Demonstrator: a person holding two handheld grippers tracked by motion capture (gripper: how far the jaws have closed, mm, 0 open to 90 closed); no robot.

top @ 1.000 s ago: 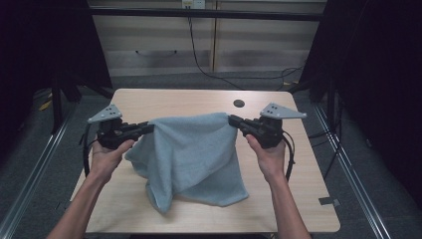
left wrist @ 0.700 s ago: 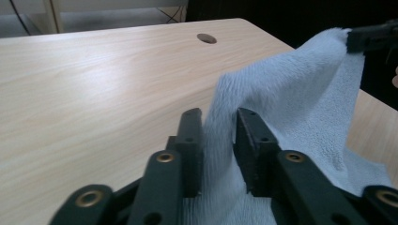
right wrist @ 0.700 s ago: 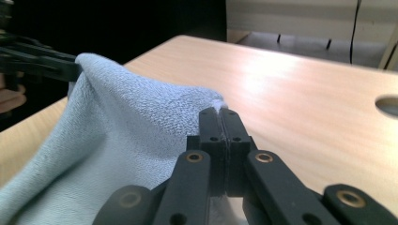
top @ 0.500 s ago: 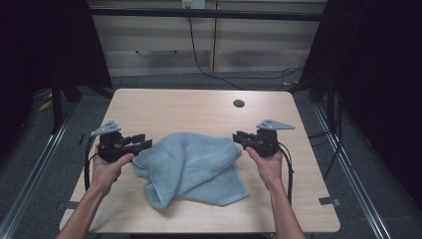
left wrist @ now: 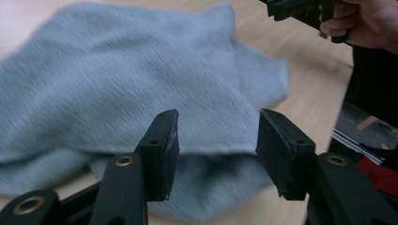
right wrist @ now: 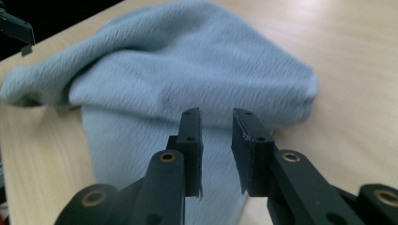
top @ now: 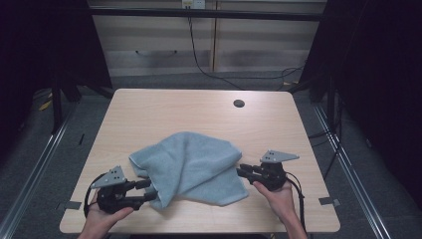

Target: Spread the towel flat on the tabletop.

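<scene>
Both grippers have come down and let go since a second ago, when they held the towel up stretched between them; it now lies in a loose, folded heap on the table, near the front edge. At the heap's front left corner the left gripper has its jaws spread wide, having just opened further, with cloth below and beyond them but none pinched in the left gripper view. By the heap's right edge the right gripper has its jaws apart by a narrow gap, having just closed a little, and nothing is between them in the right gripper view. No brand, label or writing can be read anywhere. A round hole sits in the far tabletop.
</scene>
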